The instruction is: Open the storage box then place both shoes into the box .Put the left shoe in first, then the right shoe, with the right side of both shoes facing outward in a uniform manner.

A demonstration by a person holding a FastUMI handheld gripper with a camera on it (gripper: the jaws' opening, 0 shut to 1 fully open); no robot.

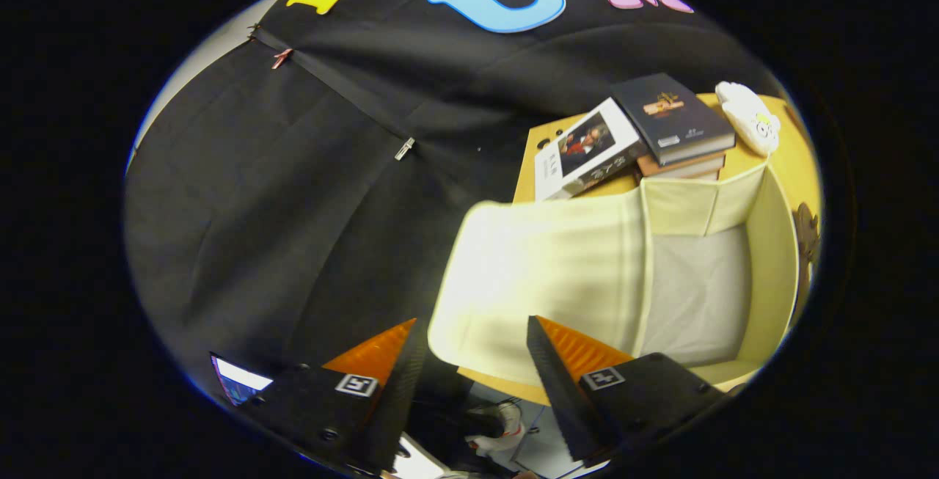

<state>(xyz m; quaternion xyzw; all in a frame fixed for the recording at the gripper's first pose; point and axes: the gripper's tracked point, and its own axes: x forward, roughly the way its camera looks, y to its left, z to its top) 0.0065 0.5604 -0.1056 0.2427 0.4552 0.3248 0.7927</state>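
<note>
The claw (473, 332) is open with nothing between its fingers, the pale storage box (777, 259) stands open just ahead on the table (532, 171), and stacked books (671, 123) and one white shoe (750, 116) lie beyond it.

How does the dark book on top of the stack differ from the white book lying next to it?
The dark book has a near-black cover with a small emblem; the white book has a pale cover with a picture. The dark book rests on other books; the white book leans against that stack, tilted. Both lie on the yellow table behind the open storage box. The gripper is open, empty.
</note>
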